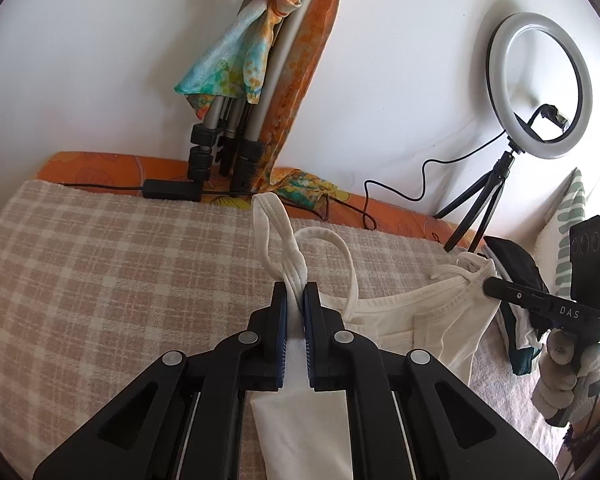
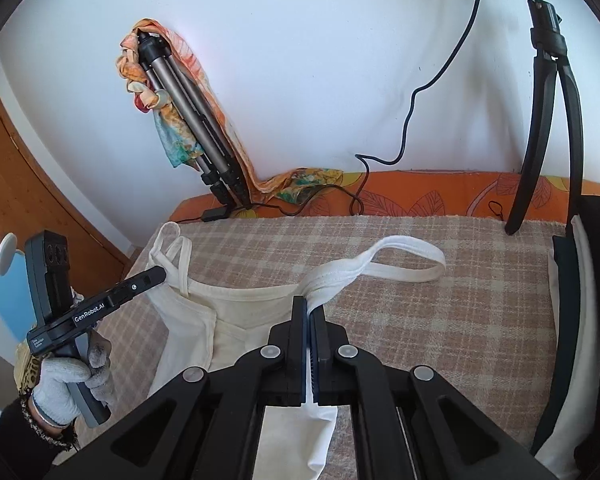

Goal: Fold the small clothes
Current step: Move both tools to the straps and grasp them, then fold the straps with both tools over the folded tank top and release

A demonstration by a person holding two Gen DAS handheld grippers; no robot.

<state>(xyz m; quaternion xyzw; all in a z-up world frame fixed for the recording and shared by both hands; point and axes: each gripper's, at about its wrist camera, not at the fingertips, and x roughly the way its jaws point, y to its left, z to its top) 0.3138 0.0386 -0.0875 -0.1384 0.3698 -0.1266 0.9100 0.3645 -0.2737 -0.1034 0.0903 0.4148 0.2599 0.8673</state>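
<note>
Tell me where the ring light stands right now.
In the left wrist view, the ring light stands upper right on its small tripod, against the white wall behind the checked blanket.

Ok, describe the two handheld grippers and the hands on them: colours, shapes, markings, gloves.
Both grippers are matte black, with angular linkage arms, round silver rivets and blue-edged finger pads. The left gripper reads "GenRobot.AI" in white, and has a grey handle. The right gripper reads "DAS". Each carries a boxy black module on top. The left hand and right hand wear light grey knit gloves; the left wrist shows a dark sleeve.
</note>
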